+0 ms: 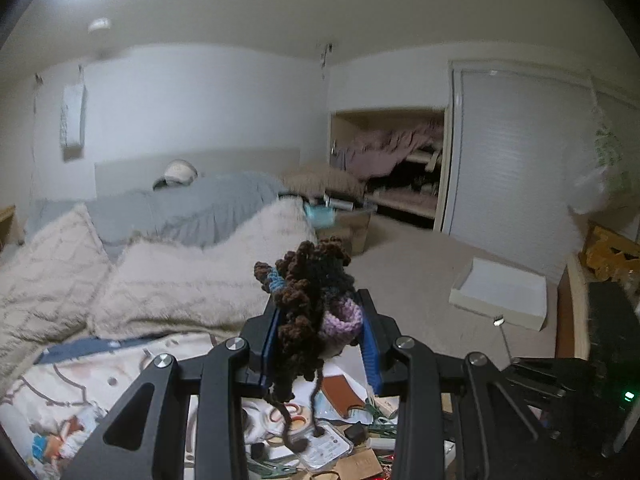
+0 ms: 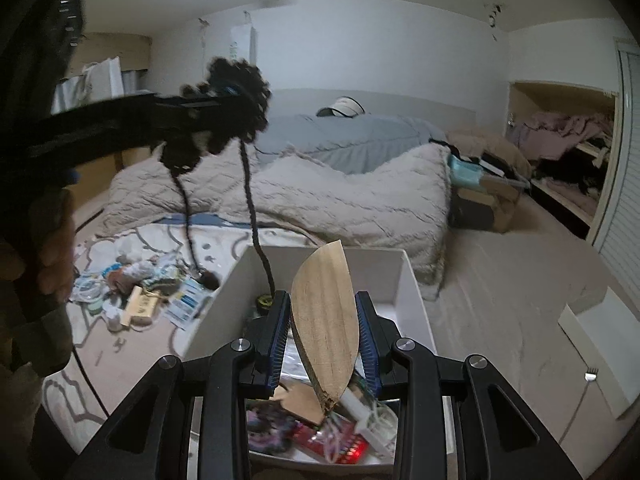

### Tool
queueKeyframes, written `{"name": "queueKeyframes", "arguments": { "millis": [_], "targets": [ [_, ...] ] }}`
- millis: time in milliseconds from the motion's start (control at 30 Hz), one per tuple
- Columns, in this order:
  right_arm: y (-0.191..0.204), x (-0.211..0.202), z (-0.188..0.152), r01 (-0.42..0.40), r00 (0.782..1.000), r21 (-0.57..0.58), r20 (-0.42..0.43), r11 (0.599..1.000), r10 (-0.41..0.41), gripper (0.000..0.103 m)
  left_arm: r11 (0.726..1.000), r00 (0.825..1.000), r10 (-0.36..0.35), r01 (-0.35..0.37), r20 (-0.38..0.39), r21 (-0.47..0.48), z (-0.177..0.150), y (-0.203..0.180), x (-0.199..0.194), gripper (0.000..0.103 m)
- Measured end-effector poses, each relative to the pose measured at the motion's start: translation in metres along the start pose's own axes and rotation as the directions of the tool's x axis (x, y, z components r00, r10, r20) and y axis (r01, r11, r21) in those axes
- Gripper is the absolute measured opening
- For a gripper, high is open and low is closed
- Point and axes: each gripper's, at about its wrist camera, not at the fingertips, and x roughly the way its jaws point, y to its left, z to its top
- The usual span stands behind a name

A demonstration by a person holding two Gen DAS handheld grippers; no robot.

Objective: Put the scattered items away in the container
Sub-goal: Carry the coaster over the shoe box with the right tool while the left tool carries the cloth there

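Note:
My left gripper point(image 1: 318, 312) is shut on a brown, purple and blue crocheted yarn item point(image 1: 312, 300) and holds it up in the air, its long brown cords hanging down. The right wrist view shows the yarn item point(image 2: 232, 108) at upper left, above the white container point(image 2: 412, 292). My right gripper point(image 2: 323, 320) is shut on a leaf-shaped wooden piece point(image 2: 326, 324) over the container, which holds several small items. A pile of scattered items point(image 2: 148, 284) lies on the patterned mat, left of the container; it also shows under my left gripper point(image 1: 320, 436).
A bed with a fluffy beige blanket point(image 2: 340, 200) stands behind the mat. A white box lid point(image 1: 500, 292) lies on the carpet at right. A cardboard box point(image 2: 488, 200) sits by the bed's corner. An open closet point(image 2: 560, 148) is at far right.

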Motion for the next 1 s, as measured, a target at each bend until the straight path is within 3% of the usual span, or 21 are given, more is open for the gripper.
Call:
{"name": "queueKeyframes", "arguments": {
  "millis": [233,467,633,1000],
  "targets": [
    [-0.018,0.022,-0.008,0.003,0.999,0.010,-0.048,1.000,-0.002,0.033,0.996,0.988,0.037,-0.049,-0.153,-0.075,-0.024,0.009,0.066,0.034],
    [-0.028,0.046,-0.007,-0.006,0.993,0.020,-0.114,1.000,0.009,0.033,0.987,0.967,0.080,-0.110,-0.242,-0.116,-0.041,0.023,0.111,0.034],
    [-0.029,0.063,-0.004,-0.020,0.986,0.017,-0.165,1.000,0.022,0.033,0.982,0.943,0.119,-0.158,-0.311,-0.105,-0.057,0.035,0.133,0.034],
    [-0.037,0.112,0.009,0.004,0.954,0.050,-0.298,0.999,0.011,0.033,0.976,0.904,0.099,-0.169,-0.415,-0.134,-0.082,0.051,0.152,0.035]
  ]
}}
